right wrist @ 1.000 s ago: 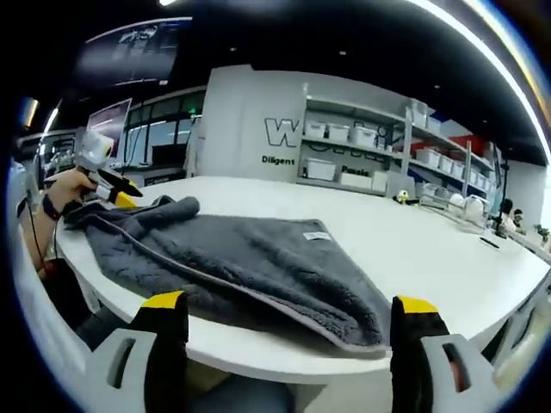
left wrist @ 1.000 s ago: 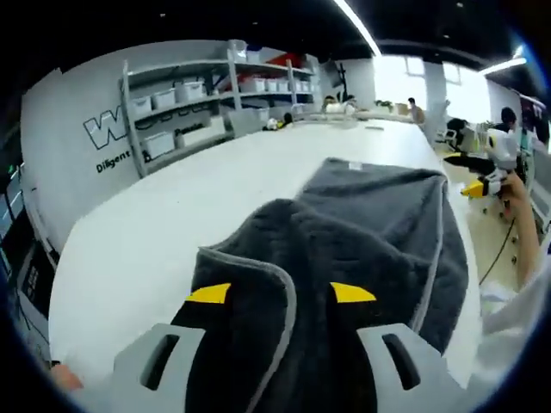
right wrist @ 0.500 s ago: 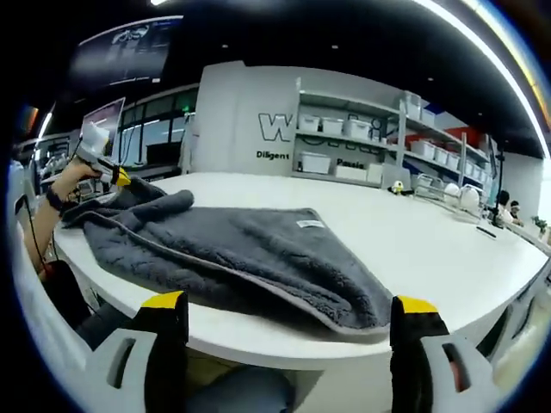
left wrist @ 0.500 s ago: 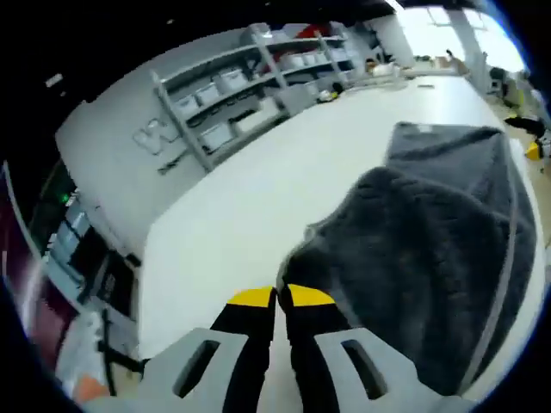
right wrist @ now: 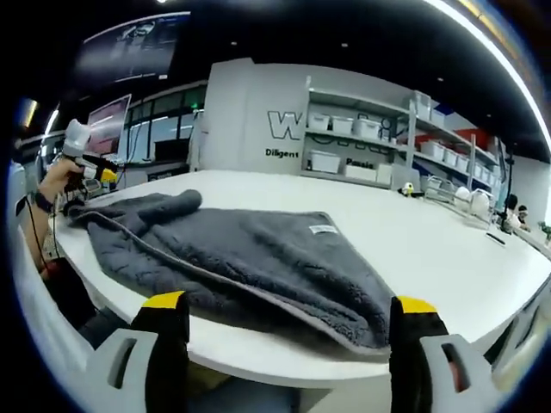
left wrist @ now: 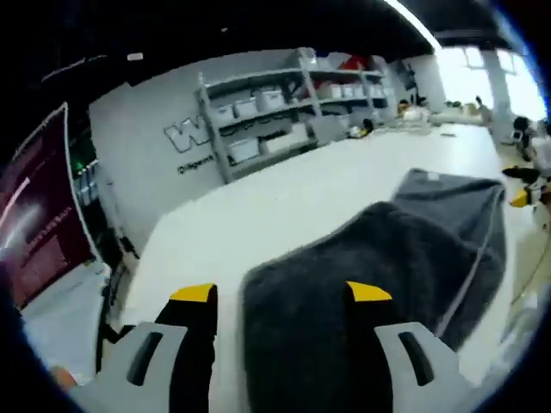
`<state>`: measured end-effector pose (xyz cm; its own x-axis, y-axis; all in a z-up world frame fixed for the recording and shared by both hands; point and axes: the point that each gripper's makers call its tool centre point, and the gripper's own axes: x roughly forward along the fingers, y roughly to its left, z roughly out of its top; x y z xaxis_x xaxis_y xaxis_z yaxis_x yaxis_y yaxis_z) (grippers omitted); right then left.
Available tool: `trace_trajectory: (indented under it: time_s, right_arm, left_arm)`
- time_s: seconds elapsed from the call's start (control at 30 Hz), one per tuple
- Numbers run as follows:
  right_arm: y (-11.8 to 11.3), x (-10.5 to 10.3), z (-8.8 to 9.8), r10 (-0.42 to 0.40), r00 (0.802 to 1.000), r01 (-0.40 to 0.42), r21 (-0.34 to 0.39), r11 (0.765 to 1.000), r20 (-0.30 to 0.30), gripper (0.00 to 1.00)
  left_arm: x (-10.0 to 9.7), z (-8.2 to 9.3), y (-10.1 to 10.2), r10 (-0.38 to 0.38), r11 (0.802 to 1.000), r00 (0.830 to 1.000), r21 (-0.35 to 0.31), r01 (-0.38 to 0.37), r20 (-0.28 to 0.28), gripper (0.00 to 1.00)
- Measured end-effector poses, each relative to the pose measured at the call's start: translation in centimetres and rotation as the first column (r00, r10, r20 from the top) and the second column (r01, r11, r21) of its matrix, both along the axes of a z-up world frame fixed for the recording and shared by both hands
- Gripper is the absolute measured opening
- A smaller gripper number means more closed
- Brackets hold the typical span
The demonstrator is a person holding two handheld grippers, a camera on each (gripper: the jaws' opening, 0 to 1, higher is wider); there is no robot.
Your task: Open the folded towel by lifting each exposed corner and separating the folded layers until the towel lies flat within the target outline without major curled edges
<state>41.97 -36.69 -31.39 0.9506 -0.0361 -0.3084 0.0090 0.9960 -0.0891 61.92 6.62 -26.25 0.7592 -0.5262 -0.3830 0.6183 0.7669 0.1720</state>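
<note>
The dark grey fleece towel (right wrist: 250,258) lies bunched on the white table (right wrist: 430,249). The left gripper (left wrist: 280,292) has its jaws apart over the towel's six-o'clock edge. The right gripper (right wrist: 284,303) also has its jaws apart, holding nothing, before the towel's near edge.

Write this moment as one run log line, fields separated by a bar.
left gripper: open, towel between jaws | right gripper: open, off table edge | towel: folded, bunched

Bright workshop room around a long white table

The smooth white tabletop (right wrist: 448,249) stretches ahead of the right gripper's camera toward a pale grey wall with dark lettering (right wrist: 284,129). Grey metal shelving with white storage bins (right wrist: 362,155) stands against that wall, ahead and rightward. A long ceiling strip light (left wrist: 413,21) runs overhead, with bright windows (left wrist: 491,73) far right of the left gripper's camera.
</note>
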Motion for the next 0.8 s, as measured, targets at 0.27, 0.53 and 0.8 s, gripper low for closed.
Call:
trace_trajectory:
  time_s: [0.27,0.53,0.8]
  right_arm:
    - [0.6,3.4,2.7,0.104,0.994,-0.104,0.004,0.995,0.015,0.93]
    - [1.8,9.7,3.4,0.303,0.952,-0.301,0.031,0.953,-0.05,0.88]
    - [4.9,17.1,0.2,0.473,0.856,-0.475,0.046,0.879,-0.208,0.88]
  left_arm:
    - [-6.1,-3.5,-2.5,-0.262,0.953,0.947,-0.206,0.223,-0.184,0.78]
    - [-6.7,-4.2,-0.3,-0.228,0.954,0.952,-0.242,0.177,-0.206,0.9]
    - [-6.6,-4.9,-0.4,-0.202,0.956,0.955,-0.257,0.144,-0.217,0.9]
